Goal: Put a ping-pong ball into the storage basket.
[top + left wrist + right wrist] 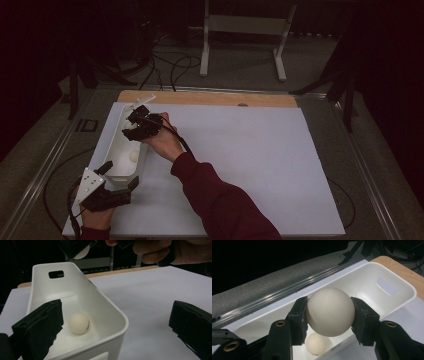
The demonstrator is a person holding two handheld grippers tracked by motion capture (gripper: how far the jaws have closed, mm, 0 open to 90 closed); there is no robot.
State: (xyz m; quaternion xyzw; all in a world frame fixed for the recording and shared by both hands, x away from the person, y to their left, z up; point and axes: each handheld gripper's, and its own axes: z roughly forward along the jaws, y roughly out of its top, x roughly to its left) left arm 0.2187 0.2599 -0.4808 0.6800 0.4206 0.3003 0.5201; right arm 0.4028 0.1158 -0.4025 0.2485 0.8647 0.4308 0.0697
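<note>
Right gripper (329,312), ball (329,311) half-hiding another (315,344).

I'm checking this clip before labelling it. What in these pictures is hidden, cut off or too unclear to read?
- Dark print on the cream ball lying in the white plastic bin: left gripper view, too small.
- Lying ball's top: right gripper view, behind the held cream ball.
- Bin's near end: high view, behind the left gripper.

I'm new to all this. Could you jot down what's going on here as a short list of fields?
Setting: white table
Container: white bin, at the table's left
Inside bin: one cream ball on its floor
Right hand-held gripper: shut on a second ball, above the bin
Left hand-held gripper: open, jaws either side of the bin's near corner, not pressing it
Likely next: drop the held ball in
</note>
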